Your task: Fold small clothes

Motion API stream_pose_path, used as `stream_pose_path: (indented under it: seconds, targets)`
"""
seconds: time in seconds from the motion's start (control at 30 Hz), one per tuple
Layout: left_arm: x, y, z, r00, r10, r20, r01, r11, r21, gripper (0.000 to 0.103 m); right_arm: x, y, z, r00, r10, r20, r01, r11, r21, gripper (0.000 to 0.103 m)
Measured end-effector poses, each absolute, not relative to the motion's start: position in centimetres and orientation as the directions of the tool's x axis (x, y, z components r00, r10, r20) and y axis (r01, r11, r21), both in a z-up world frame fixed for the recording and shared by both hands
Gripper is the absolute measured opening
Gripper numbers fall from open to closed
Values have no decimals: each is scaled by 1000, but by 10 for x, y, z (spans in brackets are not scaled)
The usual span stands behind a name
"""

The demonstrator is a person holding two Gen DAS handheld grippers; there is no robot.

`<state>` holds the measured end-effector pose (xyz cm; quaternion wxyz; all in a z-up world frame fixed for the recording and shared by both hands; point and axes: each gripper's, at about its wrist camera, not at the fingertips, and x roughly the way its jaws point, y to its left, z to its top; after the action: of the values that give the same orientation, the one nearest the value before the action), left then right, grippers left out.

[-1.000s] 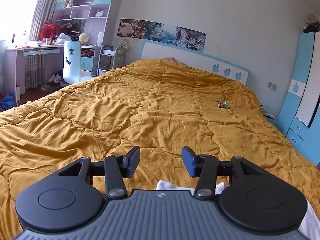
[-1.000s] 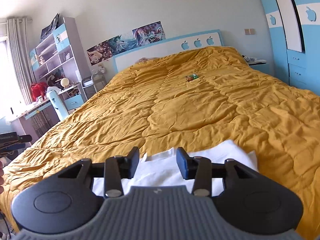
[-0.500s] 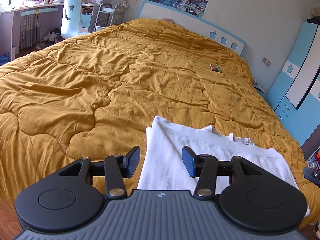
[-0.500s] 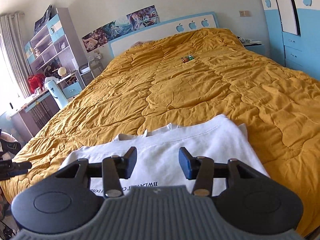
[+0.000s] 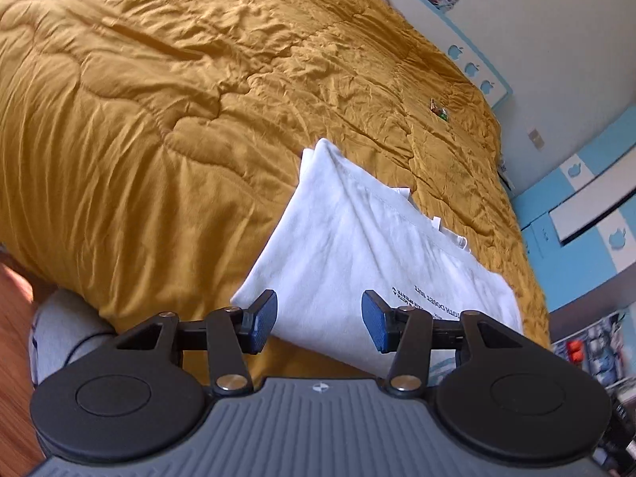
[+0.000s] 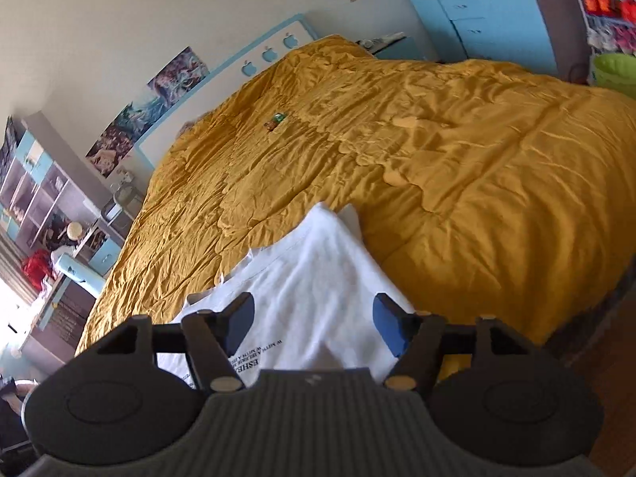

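Observation:
A white T-shirt (image 5: 349, 246) with black print lies flat on the near edge of the bed's mustard quilt (image 5: 179, 99). It also shows in the right wrist view (image 6: 314, 278). My left gripper (image 5: 320, 320) is open and empty, hovering above the shirt's near left corner. My right gripper (image 6: 314, 328) is open and empty, above the shirt's near right part. Neither touches the cloth.
A small coloured wrapper (image 5: 438, 109) lies far up the quilt, also seen in the right wrist view (image 6: 276, 121). A blue wardrobe (image 6: 489, 4) stands right of the bed, a desk and shelves (image 6: 43, 214) left. Wooden floor (image 5: 14, 342) lies below the bed's edge.
Both grippers have risen, pulled back and tilted down toward the bed's near edge, so the white shirt has come into full view. Both stay open.

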<state>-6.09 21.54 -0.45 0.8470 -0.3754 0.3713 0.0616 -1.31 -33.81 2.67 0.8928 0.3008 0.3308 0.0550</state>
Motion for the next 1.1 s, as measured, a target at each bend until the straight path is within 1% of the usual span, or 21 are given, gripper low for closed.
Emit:
stream_pose_path:
  seconds: [0.07,0.13,0.2,0.27,0.3,0.37,0.47,0.5,0.57,0.6,0.67,0.77,0.87,0.9,0.93,0.97,1.03,1.07,1.1]
  targets:
    - [-63,226,-18,711,-211,-671,-427,629,-649,55,-31,-362,13,761,321,-564,185,725,663,63]
    - [-65,227,-20,740,-206,-640,-416,608,-677,55,-42,-377,-7,746,359,-561,265,613,745,64]
    - [-63,222,-11,777,-189,-600,-370,634,-679,55,-48,-384,-31,733,415,-539,333,473,816,63]
    - [-54,214,2,794,-186,-578,-314,689,-653,55,-49,-380,-46,739,453,-499,339,390,856,63]
    - [-47,208,9,801,-189,-568,-281,719,-636,55,-47,-375,-51,740,460,-490,335,380,862,63]
    - [-32,190,20,801,-212,-560,-215,771,-599,55,-38,-364,-58,723,469,-507,329,410,850,63]
    - [-20,167,24,795,-249,-553,-142,810,-570,55,-23,-347,-66,712,477,-515,303,453,839,63]
    - [-18,161,25,794,-254,-552,-121,824,-553,55,-20,-341,-68,720,460,-520,286,486,826,62]
    - [-15,147,27,807,-230,-544,-82,869,-488,55,-13,-334,-72,721,420,-551,283,548,787,59]
    - [-12,142,29,815,-207,-541,-80,885,-459,55,-9,-332,-77,711,427,-559,288,548,785,59]
    - [-8,138,32,830,-197,-522,-70,892,-447,55,-4,-335,-88,715,456,-530,282,505,816,59]
    - [-8,141,28,832,-201,-517,-84,875,-476,55,3,-338,-106,741,481,-469,290,401,869,60]
    - [-12,144,27,826,-174,-537,-111,883,-457,55,1,-344,-118,784,500,-367,292,225,930,60]
    - [-14,145,27,827,-161,-538,-118,887,-446,55,-1,-346,-120,801,499,-332,288,165,943,54]
    - [-14,145,28,827,-150,-542,-124,892,-435,55,-2,-346,-121,811,496,-310,279,137,950,42]
    - [-13,144,29,825,-145,-546,-127,894,-430,55,-3,-346,-118,816,494,-301,270,135,953,40]
    - [-12,143,30,821,-141,-554,-127,900,-417,55,-5,-345,-108,822,501,-269,212,169,962,39]
    - [-12,142,30,821,-138,-554,-127,902,-412,55,-5,-343,-104,826,512,-237,168,177,970,40]
    - [-12,141,31,821,-137,-554,-124,905,-408,55,-4,-341,-102,825,518,-228,150,188,971,44]
